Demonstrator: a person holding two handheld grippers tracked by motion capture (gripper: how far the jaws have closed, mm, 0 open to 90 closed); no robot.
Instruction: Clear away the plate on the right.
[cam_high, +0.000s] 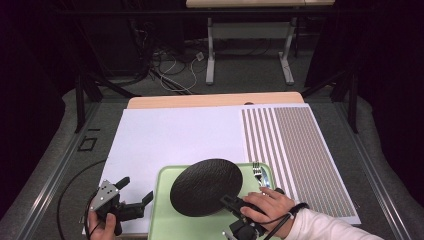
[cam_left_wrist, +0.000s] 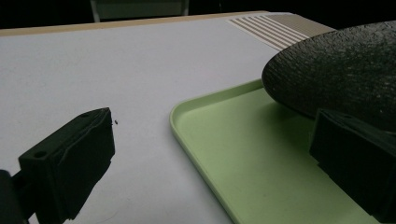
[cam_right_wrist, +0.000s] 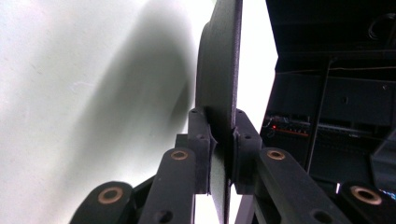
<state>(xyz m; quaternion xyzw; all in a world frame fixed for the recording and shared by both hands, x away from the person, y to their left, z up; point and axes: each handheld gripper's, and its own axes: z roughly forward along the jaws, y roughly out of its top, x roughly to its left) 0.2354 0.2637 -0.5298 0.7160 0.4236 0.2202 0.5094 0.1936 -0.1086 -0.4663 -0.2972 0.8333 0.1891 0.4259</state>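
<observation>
At the counter's near edge, the right gripper (cam_high: 235, 204) has its jaws clamped on the rim of the black plate (cam_high: 206, 186), tilted above the green tray (cam_high: 165, 220). The left gripper (cam_high: 134, 192) waits wide open, holding nothing. Keep the plate clear of the fork (cam_high: 257, 172) while moving it.
</observation>
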